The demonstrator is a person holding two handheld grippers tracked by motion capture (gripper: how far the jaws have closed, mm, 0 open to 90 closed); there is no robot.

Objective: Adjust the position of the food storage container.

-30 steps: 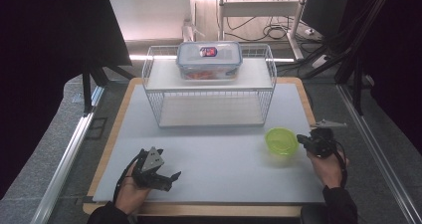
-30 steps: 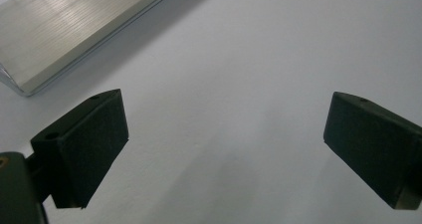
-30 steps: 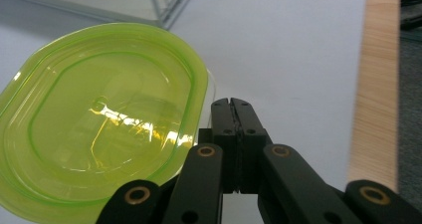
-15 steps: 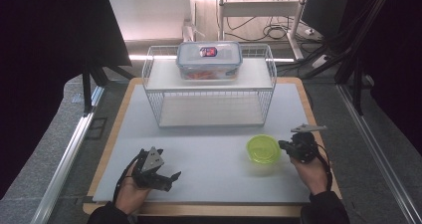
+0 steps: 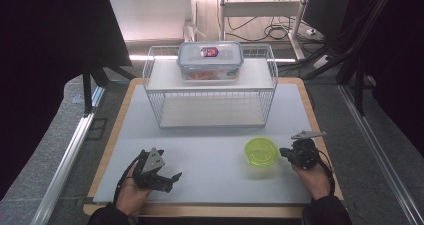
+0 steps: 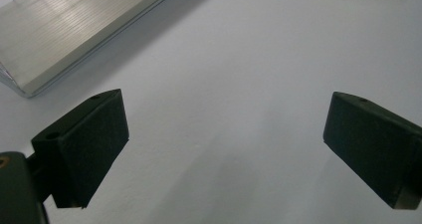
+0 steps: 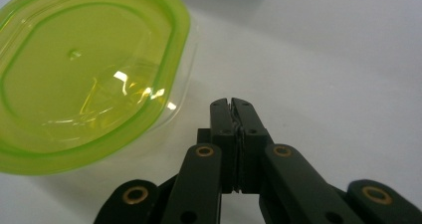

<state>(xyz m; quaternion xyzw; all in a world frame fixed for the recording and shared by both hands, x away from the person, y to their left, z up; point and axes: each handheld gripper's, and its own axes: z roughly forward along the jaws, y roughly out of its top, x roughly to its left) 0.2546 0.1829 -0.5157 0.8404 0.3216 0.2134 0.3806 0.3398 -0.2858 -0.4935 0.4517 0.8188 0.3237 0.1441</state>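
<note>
High view | green-lidded container (image 5: 261, 151) is seen near the worktop (image 5: 210, 150) front right corner, just left of the right hand-held gripper (image 5: 286, 153) | right jaws are clenched, empty | left hand-held gripper (image 5: 172, 177) is released, well apart at front left | right hand is judged nearer

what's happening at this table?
A person holds a gripper in each hand over a white mat. The right gripper is shut on nothing, its tips beside a green-lidded tub. The left gripper rests open near the front edge, nothing between its jaws. At the back, a wire rack carries a clear box with a blue-rimmed lid on its top shelf.
</note>
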